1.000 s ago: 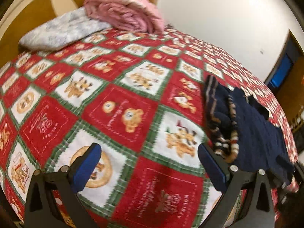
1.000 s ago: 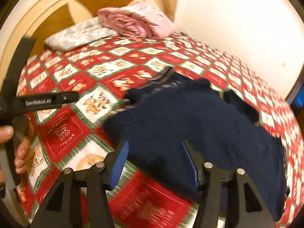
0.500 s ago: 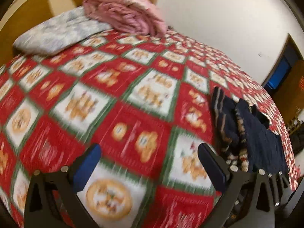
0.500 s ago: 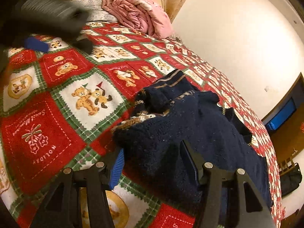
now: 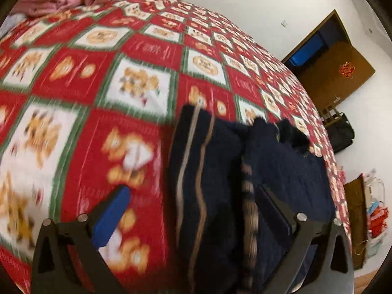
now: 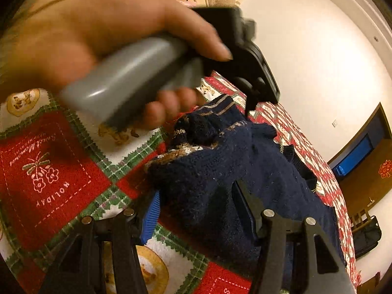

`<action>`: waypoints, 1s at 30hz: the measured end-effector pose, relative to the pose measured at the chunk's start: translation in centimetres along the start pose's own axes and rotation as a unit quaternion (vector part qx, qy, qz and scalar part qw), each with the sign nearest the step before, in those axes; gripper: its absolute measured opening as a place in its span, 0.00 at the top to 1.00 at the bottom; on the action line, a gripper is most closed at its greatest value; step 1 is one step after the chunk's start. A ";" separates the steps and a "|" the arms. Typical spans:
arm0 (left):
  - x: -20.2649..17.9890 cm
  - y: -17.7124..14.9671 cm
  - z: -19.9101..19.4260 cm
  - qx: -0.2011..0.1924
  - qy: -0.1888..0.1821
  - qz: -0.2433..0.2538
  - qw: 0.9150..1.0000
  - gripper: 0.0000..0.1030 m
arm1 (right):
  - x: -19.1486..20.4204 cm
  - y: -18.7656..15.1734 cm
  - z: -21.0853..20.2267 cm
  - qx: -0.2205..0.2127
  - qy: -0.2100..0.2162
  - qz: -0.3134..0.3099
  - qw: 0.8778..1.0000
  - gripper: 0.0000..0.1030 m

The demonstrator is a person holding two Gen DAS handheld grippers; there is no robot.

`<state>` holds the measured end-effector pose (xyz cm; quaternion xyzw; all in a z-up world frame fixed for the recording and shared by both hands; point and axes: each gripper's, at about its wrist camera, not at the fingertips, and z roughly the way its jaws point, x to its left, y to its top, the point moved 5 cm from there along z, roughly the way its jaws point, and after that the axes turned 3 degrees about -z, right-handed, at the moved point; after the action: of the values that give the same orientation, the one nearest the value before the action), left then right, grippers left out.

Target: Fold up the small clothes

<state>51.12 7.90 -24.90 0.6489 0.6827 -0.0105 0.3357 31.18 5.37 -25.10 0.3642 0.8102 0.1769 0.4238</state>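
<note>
Now, with both jaws apart, lower your left gripper point(image 5: 196, 210) and right gripper point(image 6: 196, 210) squarely over the navy sweater point(image 6: 245, 161) edge before clamping.

Both wrist cameras look steeply down past their own fingers, close above the red patchwork Christmas quilt point(image 5: 137, 49); both share the crumpled navy knitted sweater point(image 6: 220, 171) ahead.

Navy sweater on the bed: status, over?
Right hand-held gripper straddles the navy sweater edge, grip unclear. Left hand-held gripper open over its striped end. Sweater bunched, unfolded, on the quilt. Nothing blocking.
</note>
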 end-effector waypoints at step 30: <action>-4.2 0.9 2.2 0.059 0.006 0.086 0.995 0.77 | 3.1 0.1 -2.7 -0.044 -0.059 -0.062 0.995 0.87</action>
<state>52.59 3.40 -24.23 0.7238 0.6247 -0.0177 0.2924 27.82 7.76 -25.20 0.3044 0.7961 0.1639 0.4966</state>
